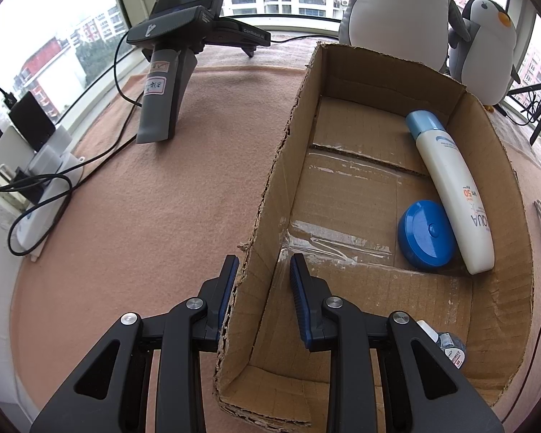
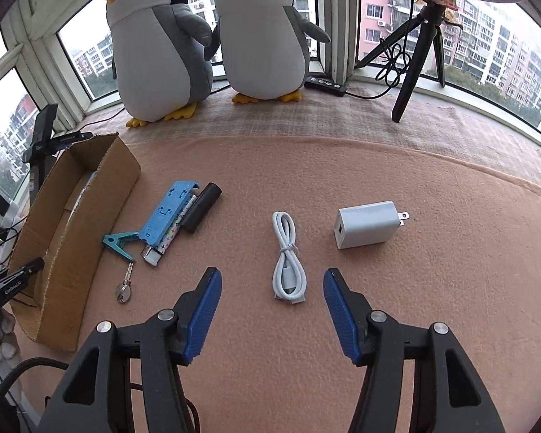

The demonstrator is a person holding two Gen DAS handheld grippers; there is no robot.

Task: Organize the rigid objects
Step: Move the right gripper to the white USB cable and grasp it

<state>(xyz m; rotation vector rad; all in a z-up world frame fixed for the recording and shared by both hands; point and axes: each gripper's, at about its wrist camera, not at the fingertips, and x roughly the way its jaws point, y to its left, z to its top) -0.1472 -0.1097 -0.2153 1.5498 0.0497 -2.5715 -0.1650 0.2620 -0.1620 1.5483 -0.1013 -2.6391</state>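
Holding the right gripper [image 2: 271, 275] about half open and pitched steeply down at the pink blanket [image 2: 378, 324]; gripping nothing, with neither pad touching anything.

Locating the likely target, the white cable [image 2: 287, 259], just ahead of the fingertips and centred between their two lines, slightly right of centre. Reading its long axis as running near to far, in line with the fingers, so closing left to right would be crossing the bundle at its narrow width. Judging no wrist roll necessary, only a short forward and downward advance to bring the pads alongside the near loop.

Noting the white charger [image 2: 366, 223] farther off to the right, well apart from the cable, and the blue stand [image 2: 166, 213], black cylinder [image 2: 202, 213], teal clip [image 2: 117, 245] and key [image 2: 124, 288] clustered to the left, just beside the cardboard box [image 2: 90, 195].

Clamping the left gripper [image 1: 265, 270] on the box at its near left corner, jaws closed down with the left wall [image 1: 288, 126] between them; bracing the box, also angled steeply down. Showing a white bottle [image 1: 451, 191] and a blue round tin [image 1: 427, 234] lying inside, against the right wall.

Assigning the pick to the right hand: nearer, free and already aligned. Watching for the loose loops slipping or the pads snagging the blanket.
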